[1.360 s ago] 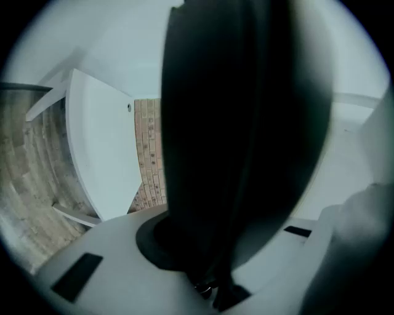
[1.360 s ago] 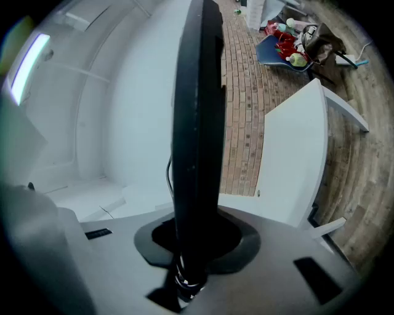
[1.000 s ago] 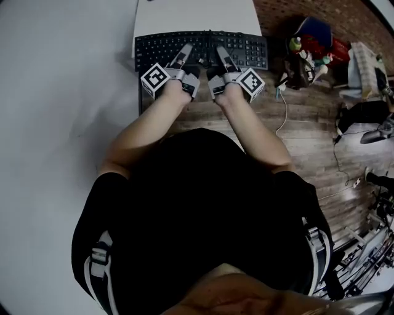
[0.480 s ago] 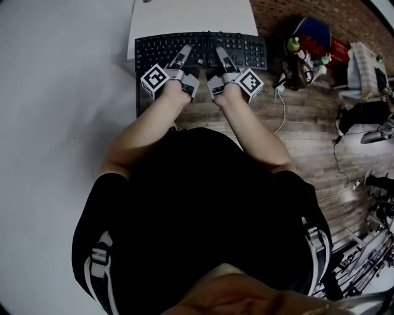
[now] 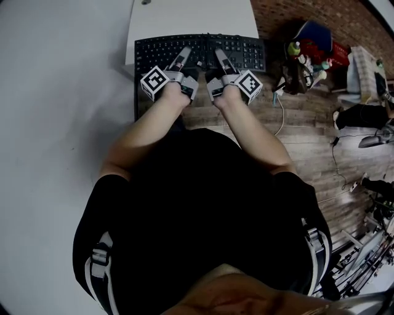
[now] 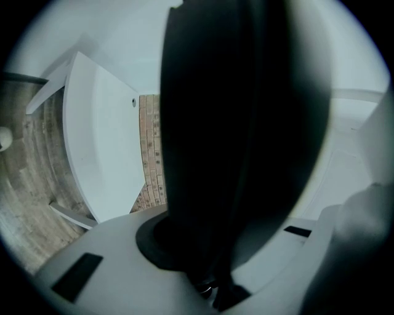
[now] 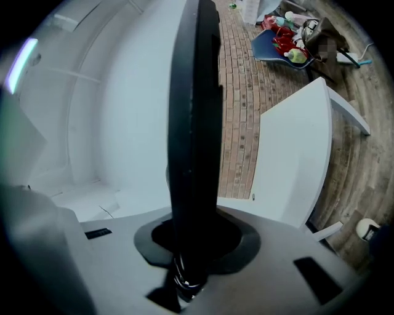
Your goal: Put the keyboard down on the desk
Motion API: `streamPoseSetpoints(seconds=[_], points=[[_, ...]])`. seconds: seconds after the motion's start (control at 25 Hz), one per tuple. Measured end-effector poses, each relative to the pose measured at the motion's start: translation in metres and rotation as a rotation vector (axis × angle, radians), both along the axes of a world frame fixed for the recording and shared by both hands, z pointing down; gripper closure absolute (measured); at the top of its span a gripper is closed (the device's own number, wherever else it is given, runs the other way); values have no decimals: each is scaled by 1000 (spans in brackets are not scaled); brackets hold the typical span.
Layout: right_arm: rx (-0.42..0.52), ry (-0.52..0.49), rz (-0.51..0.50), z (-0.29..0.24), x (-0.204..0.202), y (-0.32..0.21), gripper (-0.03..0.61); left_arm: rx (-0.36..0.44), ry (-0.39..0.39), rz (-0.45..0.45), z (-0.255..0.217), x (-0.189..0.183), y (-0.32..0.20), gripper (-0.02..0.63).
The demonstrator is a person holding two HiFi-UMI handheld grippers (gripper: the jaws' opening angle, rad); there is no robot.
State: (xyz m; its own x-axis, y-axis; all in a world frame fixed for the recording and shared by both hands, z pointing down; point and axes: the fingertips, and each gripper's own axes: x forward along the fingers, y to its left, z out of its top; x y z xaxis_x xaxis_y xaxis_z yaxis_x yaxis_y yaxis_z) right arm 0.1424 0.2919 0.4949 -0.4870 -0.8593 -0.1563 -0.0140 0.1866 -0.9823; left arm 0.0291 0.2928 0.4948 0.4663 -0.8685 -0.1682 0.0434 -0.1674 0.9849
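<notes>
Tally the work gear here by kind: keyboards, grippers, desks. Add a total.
keyboard: 1
grippers: 2 (left gripper, right gripper, both clamped on the keyboard)
desk: 1
Total: 4

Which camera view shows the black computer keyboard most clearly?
The head view: the black computer keyboard is seen from above at full width, with its rows of keys. The left and right gripper views show only its dark edge, very close, clamped between the jaws.
</notes>
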Motion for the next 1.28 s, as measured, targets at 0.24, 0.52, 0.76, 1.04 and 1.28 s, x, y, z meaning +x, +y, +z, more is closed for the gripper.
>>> streamPoseSetpoints(seconds=[0.24, 0.52, 0.76, 1.04, 1.28], points=[[-10, 10, 15, -27, -41, -76, 480, -12, 9, 17, -26, -41, -78, 532], [-20, 13, 21, -29, -42, -85, 480, -13, 9, 20, -29, -42, -88, 532], [-21, 21, 28, -20, -40, -89, 480, -9, 2, 26, -24, -42, -92, 532], [-29, 24, 29, -24, -40, -87, 480, -26, 4, 36, -25, -41, -90, 532], [-43, 27, 32, -25, -43, -90, 480, -23, 5, 42, -27, -45, -94, 532]])
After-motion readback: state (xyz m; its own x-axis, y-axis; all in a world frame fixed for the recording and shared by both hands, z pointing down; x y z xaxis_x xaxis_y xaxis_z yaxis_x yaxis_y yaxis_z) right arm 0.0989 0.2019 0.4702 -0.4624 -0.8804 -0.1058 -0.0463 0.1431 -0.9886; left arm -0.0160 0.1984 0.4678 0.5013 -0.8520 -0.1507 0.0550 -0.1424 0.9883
